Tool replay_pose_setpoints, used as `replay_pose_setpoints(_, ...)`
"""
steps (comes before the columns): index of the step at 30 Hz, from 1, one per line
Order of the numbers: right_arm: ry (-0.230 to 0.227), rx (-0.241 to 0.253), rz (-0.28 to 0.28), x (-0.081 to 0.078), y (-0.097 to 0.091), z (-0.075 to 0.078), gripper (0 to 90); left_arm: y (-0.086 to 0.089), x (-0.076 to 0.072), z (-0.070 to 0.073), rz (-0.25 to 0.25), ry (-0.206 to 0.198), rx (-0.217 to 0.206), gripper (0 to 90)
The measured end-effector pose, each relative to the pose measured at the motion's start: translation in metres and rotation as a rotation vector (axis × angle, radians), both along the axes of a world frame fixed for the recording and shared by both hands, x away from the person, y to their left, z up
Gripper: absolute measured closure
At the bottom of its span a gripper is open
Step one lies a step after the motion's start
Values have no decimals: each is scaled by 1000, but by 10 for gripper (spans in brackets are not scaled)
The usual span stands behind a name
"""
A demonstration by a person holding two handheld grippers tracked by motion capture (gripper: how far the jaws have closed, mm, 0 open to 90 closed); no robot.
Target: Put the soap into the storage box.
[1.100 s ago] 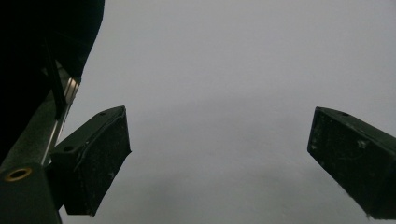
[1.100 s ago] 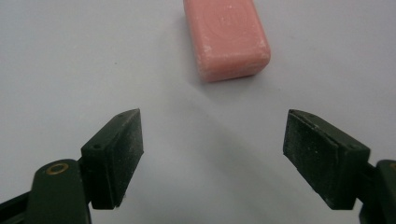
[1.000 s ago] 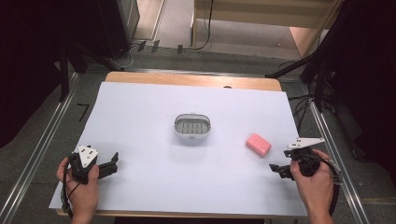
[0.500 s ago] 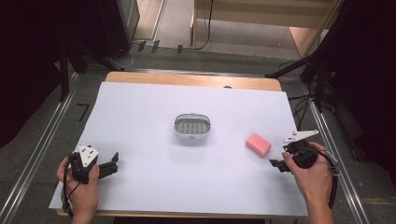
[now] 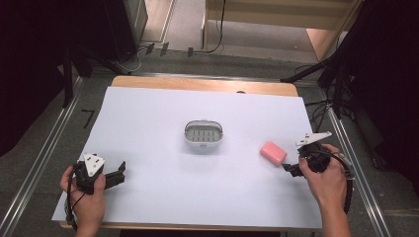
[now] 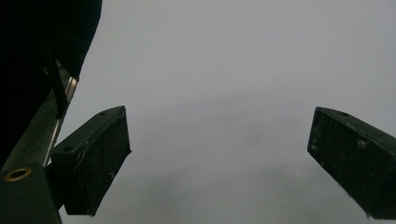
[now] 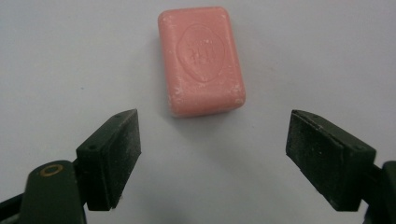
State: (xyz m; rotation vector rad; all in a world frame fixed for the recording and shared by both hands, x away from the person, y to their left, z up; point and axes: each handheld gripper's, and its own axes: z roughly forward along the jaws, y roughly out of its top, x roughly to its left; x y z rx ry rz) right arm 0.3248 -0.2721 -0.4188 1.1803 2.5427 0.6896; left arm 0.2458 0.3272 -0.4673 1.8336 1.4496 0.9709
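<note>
Right tool (image 7: pixel 212 154) lined up just short of pink soap bar (image 7: pixel 201 60), nothing gripped.

Soap lies flat on the white surface (image 5: pixel 148 123), right of the grey soap dish (image 5: pixel 203 134) and apart from it. Right tool's jaws have just been opening and stand spread wide, soap ahead of the tips, untouched. Left tool (image 6: pixel 219 163) rests at the surface's near left corner, jaws spread, empty.

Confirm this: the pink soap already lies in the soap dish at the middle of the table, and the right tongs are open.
Not right. The soap lies on the table, apart from the dish and just ahead of the right tongs, as the high view shows. The dish holds nothing. The right tongs are indeed open and have just opened wider, with nothing between them.
</note>
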Motion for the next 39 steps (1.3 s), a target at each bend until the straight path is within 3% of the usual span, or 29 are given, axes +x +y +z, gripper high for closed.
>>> replay_pose_setpoints(3,24,-21,14,8,5,2,195,0,0,0,-1,0,4,63)
replay_pose_setpoints(8,34,-3,33,16,10,4,221,0,0,0,-2,0,4,63)
replay_pose_setpoints(17,70,-26,54,37,26,-5,245,-1,0,0,-4,1,6,63)
replay_pose_setpoints(20,85,-9,53,41,30,-6,267,0,0,0,-4,0,6,63)
replay_pose_setpoints(34,140,-53,65,57,45,-15,283,-1,0,0,-6,4,8,63)
replay_pose_setpoints(39,172,-61,73,63,47,-20,331,-1,0,0,-8,6,9,63)
